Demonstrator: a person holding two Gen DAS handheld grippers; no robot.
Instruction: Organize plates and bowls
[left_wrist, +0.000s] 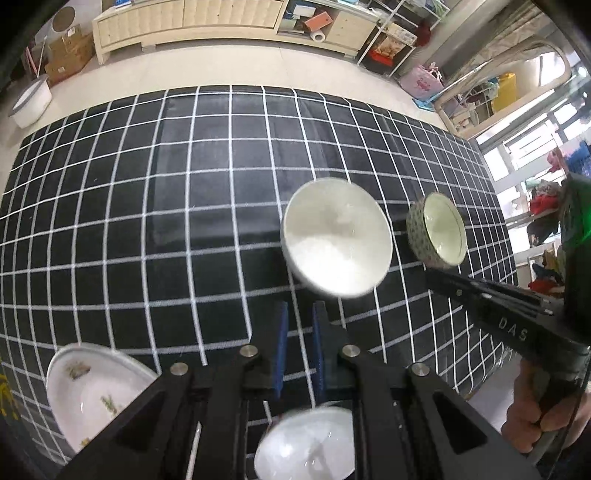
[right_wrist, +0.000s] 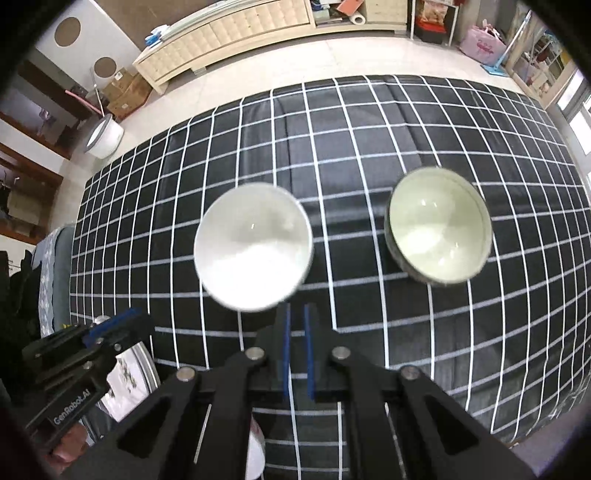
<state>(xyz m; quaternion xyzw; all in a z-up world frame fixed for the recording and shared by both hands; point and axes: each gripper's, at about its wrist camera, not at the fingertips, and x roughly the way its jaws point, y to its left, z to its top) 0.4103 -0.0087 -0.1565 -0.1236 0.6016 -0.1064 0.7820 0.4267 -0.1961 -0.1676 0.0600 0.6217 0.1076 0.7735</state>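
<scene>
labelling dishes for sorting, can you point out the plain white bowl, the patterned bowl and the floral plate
plain white bowl (right_wrist: 253, 251): right wrist view, inside of the bowl.
patterned bowl (left_wrist: 415, 230): left wrist view, dotted outer wall.
floral plate (left_wrist: 92, 391): left wrist view, white face beside the leaf print.

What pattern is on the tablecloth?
Black tablecloth with a white grid of thin lines; clearest in the right wrist view.
</scene>
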